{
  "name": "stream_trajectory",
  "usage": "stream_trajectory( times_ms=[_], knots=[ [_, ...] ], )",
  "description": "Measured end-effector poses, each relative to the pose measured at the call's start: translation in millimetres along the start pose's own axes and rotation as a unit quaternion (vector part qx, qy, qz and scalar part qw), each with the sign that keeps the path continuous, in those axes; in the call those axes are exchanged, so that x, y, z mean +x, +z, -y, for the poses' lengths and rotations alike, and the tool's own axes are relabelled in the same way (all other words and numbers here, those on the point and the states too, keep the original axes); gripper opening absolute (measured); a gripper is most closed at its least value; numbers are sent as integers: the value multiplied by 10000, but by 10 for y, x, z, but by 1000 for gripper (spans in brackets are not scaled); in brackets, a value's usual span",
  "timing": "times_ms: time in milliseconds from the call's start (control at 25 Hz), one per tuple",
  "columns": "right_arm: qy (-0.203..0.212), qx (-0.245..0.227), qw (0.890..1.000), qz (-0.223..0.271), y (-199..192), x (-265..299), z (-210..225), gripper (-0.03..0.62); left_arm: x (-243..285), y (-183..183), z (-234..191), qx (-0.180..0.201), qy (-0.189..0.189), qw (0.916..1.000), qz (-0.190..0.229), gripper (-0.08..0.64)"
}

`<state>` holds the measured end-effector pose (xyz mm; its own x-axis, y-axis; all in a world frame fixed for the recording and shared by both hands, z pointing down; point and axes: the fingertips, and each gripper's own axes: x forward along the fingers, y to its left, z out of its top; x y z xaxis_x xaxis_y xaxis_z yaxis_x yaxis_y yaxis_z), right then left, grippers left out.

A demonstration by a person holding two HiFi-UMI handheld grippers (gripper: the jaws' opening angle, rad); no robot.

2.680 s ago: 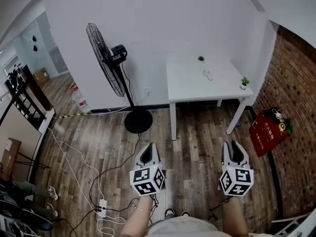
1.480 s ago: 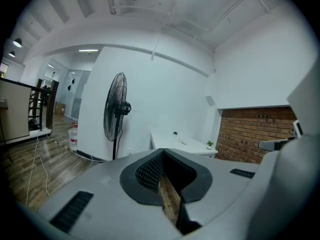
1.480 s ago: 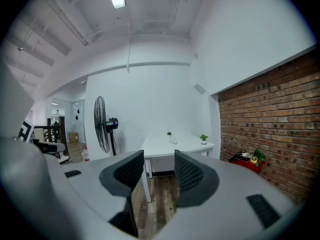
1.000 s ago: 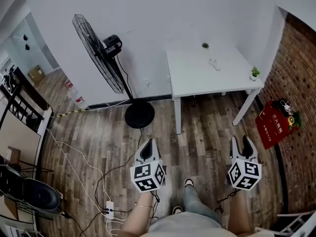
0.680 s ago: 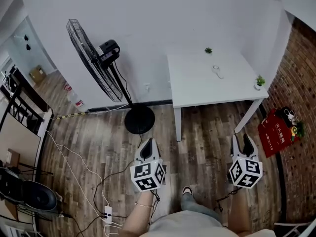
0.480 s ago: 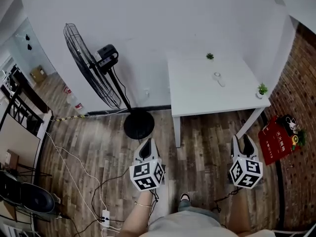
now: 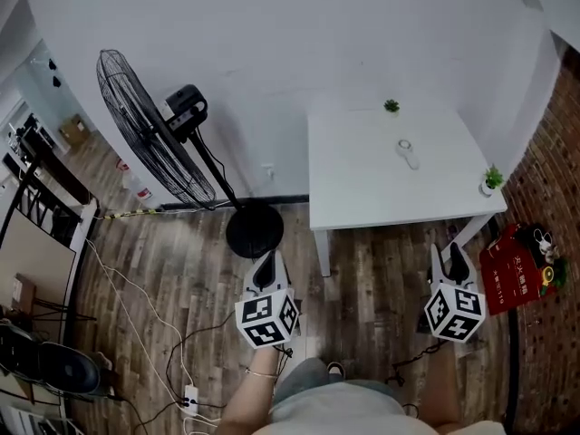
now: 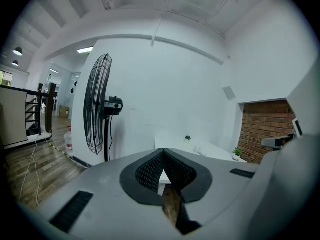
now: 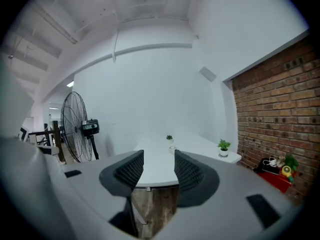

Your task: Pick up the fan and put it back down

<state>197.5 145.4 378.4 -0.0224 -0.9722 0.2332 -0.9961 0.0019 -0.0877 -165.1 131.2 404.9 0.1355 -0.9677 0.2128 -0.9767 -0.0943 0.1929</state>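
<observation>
Looking down from the head view, the fan (image 7: 149,132) stands on the wood floor (image 7: 172,270) by the white wall, left of the white table (image 7: 390,175) and apart from it. Its round black base (image 7: 255,230) sits flat on the floor in front of the left gripper (image 7: 265,263), not touching it. The long pole goes up from the base to the big wire cage. The flat face of the cage points to the left side of the room, and the black motor sticks out behind it, toward the table. The right gripper (image 7: 450,259) hangs near the table's front leg. Both grippers are held low over the floor and carry nothing. A red bag (image 7: 509,277) lies by the brick wall; it has pale writing on it, too small to read. The cubes on the grippers show only black and white squares, no words.

From the left gripper view, the left gripper (image 8: 162,156) has its two jaws pressed together at the tips with nothing between them. The fan (image 8: 99,111) is up ahead on the left, well away. The cage is seen from its thin edge, with the motor on its right side and the pole straight up and down.

From the right gripper view, the right gripper (image 9: 158,156) has its jaws apart with nothing between them. The table (image 9: 201,144) is ahead, and the fan (image 9: 75,126) stands far off to the left.
</observation>
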Motion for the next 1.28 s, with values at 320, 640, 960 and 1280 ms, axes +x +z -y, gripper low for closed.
stream_trajectory(
  times_ms=[320,640,960,1280],
  knots=[
    [-91,82,9998,-173,-87,462,126,190,535,85,14,168,-54,9998,-78,9],
    [-340,-92,9993,-150,105,1287,252,192,1652,222,63,143,-340,9993,-99,9],
    [-593,-87,9982,-74,528,2240,417,193,2844,687,91,163,-586,9981,17,9],
    [-712,-1,9970,-302,535,2808,554,193,3575,721,218,286,-799,9962,-192,9]
  ],
)
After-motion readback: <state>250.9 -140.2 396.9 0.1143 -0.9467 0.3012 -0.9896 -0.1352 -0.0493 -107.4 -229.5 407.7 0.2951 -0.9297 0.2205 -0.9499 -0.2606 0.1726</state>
